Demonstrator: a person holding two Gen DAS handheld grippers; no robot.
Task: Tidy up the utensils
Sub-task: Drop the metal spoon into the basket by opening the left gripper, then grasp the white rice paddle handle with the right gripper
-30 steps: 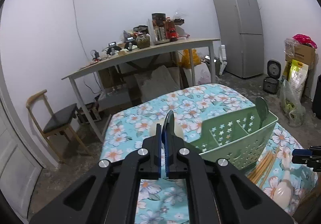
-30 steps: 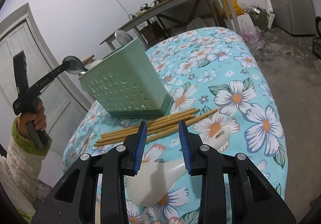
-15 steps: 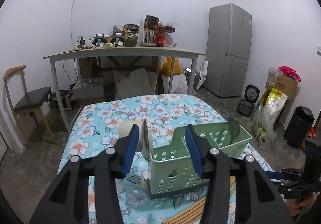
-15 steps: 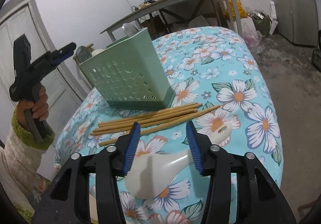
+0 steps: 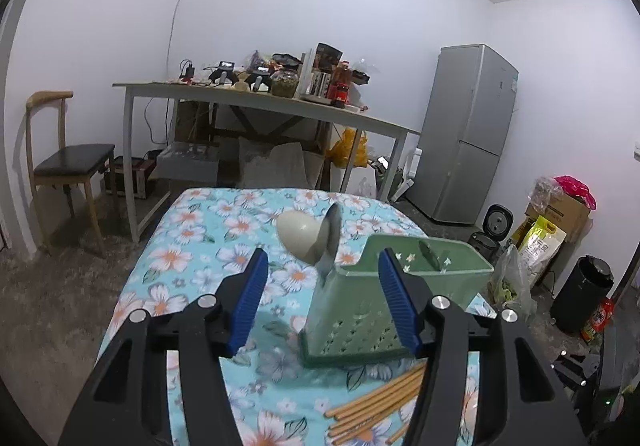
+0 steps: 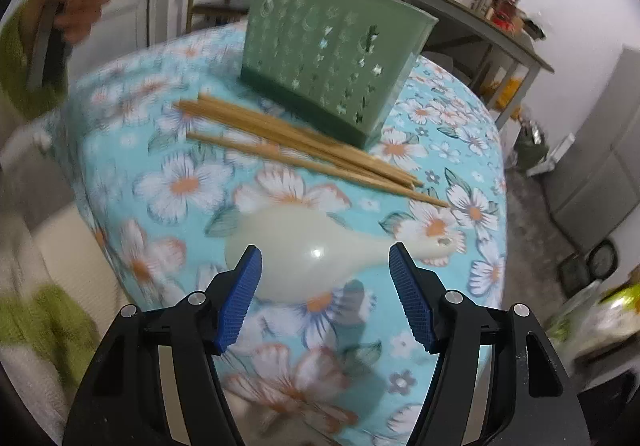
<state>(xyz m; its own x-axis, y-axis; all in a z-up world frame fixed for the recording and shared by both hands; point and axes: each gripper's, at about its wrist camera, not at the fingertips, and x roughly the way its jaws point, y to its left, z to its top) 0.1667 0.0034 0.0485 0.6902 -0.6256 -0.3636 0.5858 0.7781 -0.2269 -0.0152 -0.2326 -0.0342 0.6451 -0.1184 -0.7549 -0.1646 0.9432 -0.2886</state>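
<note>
- Jaws of my left gripper (image 5: 320, 302) are opening, nothing pinched; beyond them a metal spoon (image 5: 330, 242) and a cream plastic spoon (image 5: 298, 236) stand in the perforated green plastic utensil basket (image 5: 360, 322).
- My right gripper (image 6: 325, 288) is opening too, empty, above the white plastic rice paddle (image 6: 320, 252) lying on the floral blue tablecloth (image 6: 176, 182).
- Wooden chopsticks (image 6: 288, 140) lie between paddle and basket.

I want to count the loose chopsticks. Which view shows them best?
The right wrist view: the chopsticks lie full length on the tablecloth before the green caddy, though blurred. The left wrist view shows only one end of them.
</note>
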